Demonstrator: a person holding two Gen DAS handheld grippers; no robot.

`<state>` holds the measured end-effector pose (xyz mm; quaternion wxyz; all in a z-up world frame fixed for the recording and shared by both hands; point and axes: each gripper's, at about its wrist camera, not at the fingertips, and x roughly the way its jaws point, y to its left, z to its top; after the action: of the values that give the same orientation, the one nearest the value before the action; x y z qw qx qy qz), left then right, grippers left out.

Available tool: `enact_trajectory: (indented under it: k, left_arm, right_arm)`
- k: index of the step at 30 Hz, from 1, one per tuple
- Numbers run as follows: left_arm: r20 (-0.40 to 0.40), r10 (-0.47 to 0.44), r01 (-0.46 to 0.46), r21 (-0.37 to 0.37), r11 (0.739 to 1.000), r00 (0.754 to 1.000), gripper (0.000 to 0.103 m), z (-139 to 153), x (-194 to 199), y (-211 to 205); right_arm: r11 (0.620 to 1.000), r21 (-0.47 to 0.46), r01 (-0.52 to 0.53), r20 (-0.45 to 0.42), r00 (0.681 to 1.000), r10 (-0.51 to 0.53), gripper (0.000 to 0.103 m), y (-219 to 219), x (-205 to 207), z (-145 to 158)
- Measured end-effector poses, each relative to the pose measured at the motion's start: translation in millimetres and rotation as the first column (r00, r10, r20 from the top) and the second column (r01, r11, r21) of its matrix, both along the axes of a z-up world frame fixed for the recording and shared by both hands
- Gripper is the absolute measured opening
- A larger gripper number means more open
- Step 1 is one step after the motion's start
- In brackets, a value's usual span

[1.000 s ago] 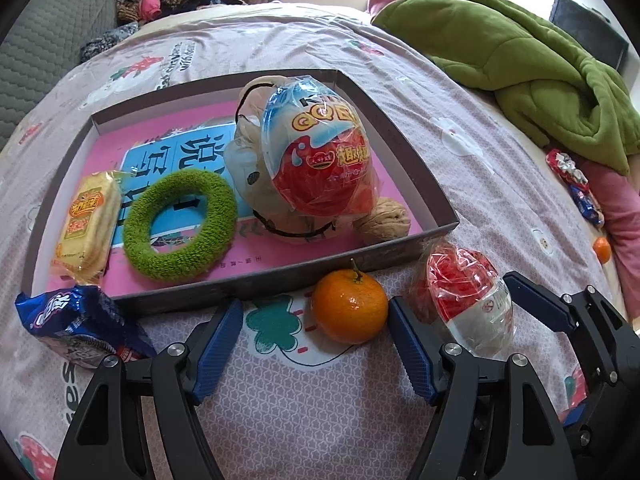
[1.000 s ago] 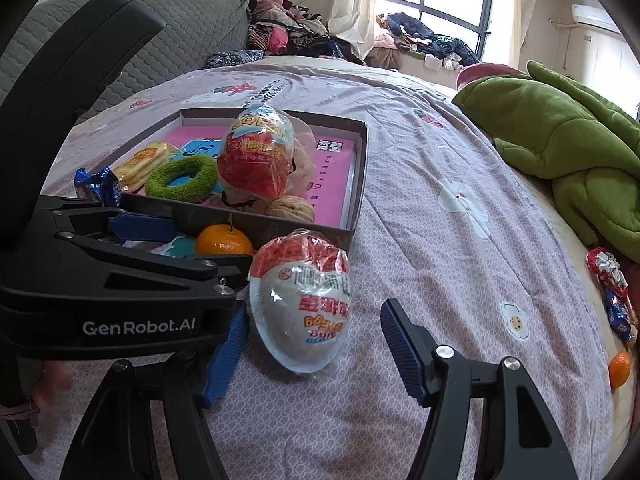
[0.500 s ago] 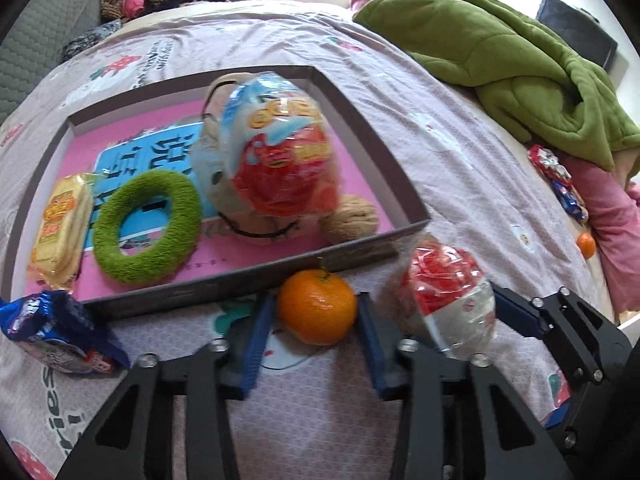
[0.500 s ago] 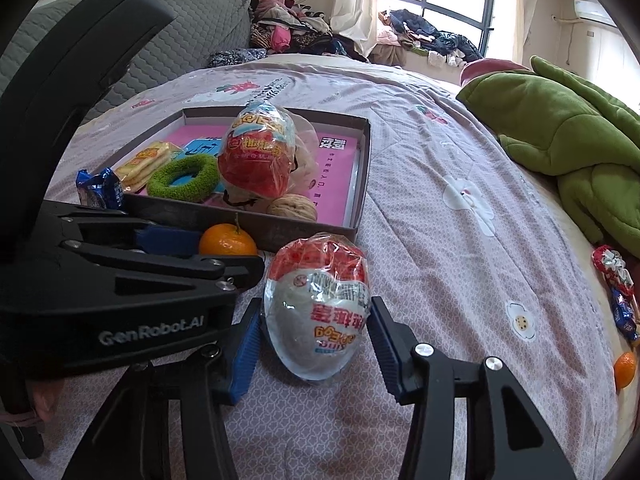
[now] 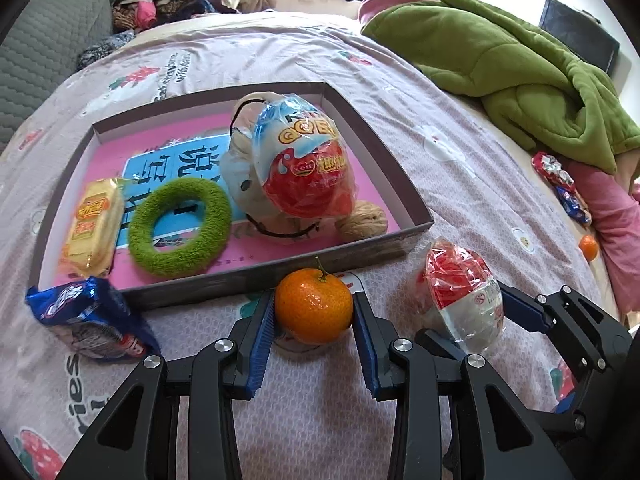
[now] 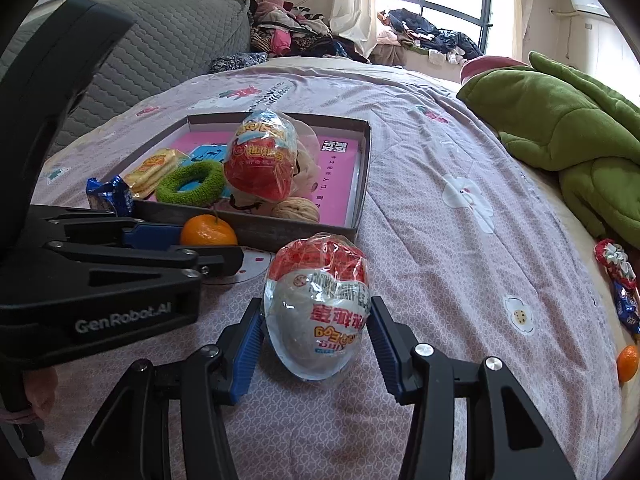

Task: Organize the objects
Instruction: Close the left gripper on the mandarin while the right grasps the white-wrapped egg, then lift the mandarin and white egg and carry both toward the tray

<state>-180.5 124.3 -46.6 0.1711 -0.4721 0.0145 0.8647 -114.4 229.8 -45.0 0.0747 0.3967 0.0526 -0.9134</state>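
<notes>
A bed (image 6: 420,152) under a mauve printed sheet fills the room, with a grey quilted headboard (image 6: 160,52) at its left. Daylight enters a window (image 6: 452,4) beyond heaped clothes (image 6: 296,36); a green blanket (image 6: 560,120) lies bunched at right.

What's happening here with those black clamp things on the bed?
A person is tidying loose items into the shallow pink-lined cardboard box, holding a tool in each hand. The left gripper has its jaws shut on a small orange tangerine on the bedspread just outside the box. The right gripper has its jaws against a plastic-wrapped red-and-white toy egg beside it. Neither looks lifted yet. A fuzzy green ring and a walnut already lie in the box.
</notes>
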Motion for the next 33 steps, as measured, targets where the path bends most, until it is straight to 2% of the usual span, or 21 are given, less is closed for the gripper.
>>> enact_trajectory:
  k: [14, 33]
  left_arm:
    - [-0.061, 0.036, -0.036, 0.002, 0.999, 0.998, 0.039, 33.8, 21.7, -22.4]
    - [-0.131, 0.083, -0.080, 0.023, 0.996, 0.988, 0.039, 78.3, 42.2, -50.5]
  right_arm:
    - [1.000, -0.017, -0.023, -0.055, 0.998, 0.022, 0.051, -6.8, 13.9, 19.7]
    - [0.999, -0.021, -0.045, -0.161, 0.986, 0.041, 0.051, -23.9, 36.1, 67.5]
